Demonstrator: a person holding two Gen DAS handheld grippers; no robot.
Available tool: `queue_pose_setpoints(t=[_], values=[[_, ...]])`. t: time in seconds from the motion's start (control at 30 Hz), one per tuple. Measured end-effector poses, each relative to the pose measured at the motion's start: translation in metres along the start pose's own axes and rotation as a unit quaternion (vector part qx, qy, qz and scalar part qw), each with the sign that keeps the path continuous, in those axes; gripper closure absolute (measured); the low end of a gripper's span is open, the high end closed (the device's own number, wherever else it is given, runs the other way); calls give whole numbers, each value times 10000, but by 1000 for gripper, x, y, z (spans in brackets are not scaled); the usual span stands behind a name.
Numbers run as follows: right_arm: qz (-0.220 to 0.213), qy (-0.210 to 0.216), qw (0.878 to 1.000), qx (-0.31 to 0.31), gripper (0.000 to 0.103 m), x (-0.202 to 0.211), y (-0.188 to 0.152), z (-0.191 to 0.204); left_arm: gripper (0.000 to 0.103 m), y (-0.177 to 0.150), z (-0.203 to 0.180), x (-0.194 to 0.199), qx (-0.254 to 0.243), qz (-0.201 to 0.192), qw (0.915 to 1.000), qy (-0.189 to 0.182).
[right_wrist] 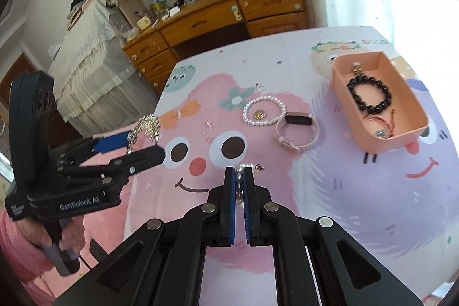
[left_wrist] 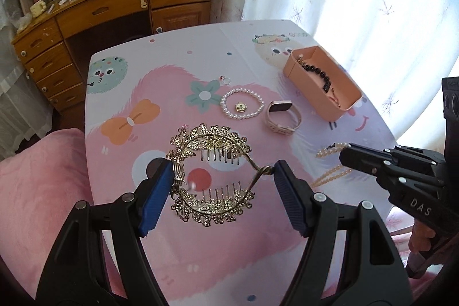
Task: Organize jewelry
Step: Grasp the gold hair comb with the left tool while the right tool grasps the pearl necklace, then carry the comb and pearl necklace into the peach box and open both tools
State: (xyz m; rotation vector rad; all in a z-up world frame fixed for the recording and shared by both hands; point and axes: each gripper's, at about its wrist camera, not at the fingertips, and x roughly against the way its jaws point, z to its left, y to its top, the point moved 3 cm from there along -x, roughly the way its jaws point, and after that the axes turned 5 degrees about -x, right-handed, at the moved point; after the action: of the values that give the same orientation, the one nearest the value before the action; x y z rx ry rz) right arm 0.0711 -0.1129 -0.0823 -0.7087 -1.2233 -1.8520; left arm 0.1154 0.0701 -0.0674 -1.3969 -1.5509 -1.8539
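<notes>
The left claw [left_wrist: 222, 182] clamps the gold hair comb [left_wrist: 210, 177] across its width, keeping it clear of the counter [left_wrist: 160, 70]. The right claw [right_wrist: 239, 177] is clenched on a pearl necklace [right_wrist: 239, 172], probably destined for the pink box [right_wrist: 344, 88].

Bead bracelet [right_wrist: 369, 96] in box [right_wrist: 400, 144]
</notes>
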Motion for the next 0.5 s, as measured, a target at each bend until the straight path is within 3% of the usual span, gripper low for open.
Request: queue_pose_setpoints(t=[0.23, 0.5], values=[[-449, -157, 9988, -96, 99, 75, 1, -9, 34, -6, -34, 39, 378, -220, 9976, -539], [-689, -214, 9967, -381, 99, 152, 20, -39, 34, 14, -99, 69, -149, -491, 9960, -726]])
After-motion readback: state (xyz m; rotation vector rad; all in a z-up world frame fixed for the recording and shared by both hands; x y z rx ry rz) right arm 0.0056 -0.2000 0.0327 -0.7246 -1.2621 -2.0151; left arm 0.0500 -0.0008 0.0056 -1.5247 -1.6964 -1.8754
